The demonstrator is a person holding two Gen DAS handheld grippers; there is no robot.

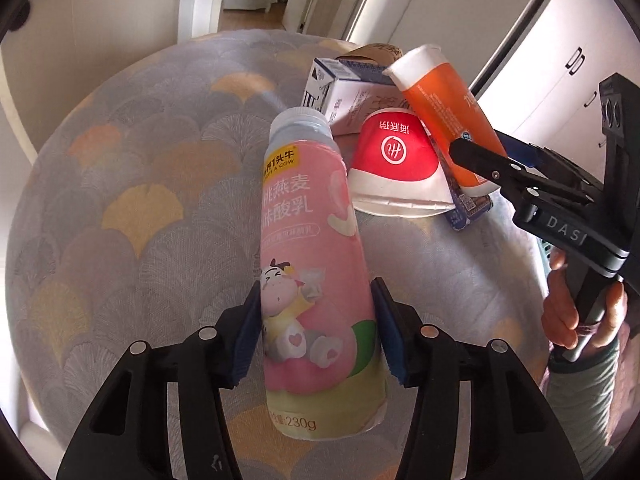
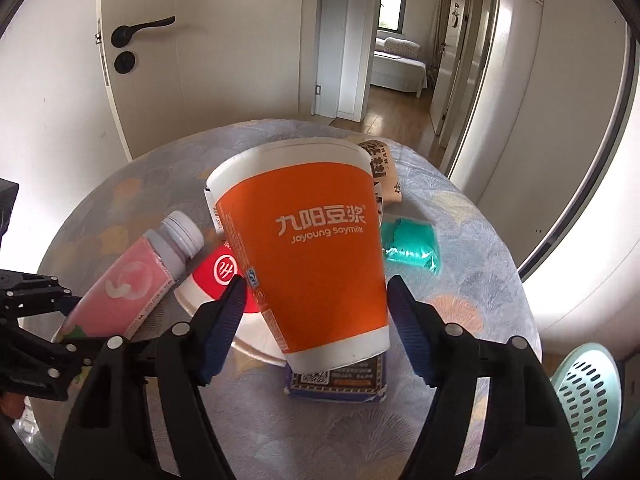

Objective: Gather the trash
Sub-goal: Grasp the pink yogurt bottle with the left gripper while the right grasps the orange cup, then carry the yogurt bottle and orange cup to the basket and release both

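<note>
I hold one piece of trash in each hand, and the step in hand, as I judge it, is to carry both clear of the pile and over to the basket (image 2: 588,396), which shows at the lower right of the right wrist view. To do this well, I should lift each item straight off the surface (image 1: 132,208) before turning, so that nothing drags the red paper cup (image 1: 394,160) or the white carton (image 1: 344,98) along; I should keep clamping pressure moderate, since both items look thin-walled and would likely crush or slip. The left tongs (image 1: 318,332) are closed to about the width of the pink yogurt bottle (image 1: 312,264), with both blue pads pressed against its lower body; the bottle points away from the camera through the middle of the left wrist view, cap toward the pile. The right tongs (image 2: 314,326) are set wider and grip the orange soymilk cup (image 2: 312,252) near its base, pads on either side; the cup fills the centre of the right wrist view, tilted, rim away from me. Below it lie a dark printed packet (image 2: 340,382), a teal packet (image 2: 410,246) to the right, and a brown wrapper (image 2: 384,172) above.
</note>
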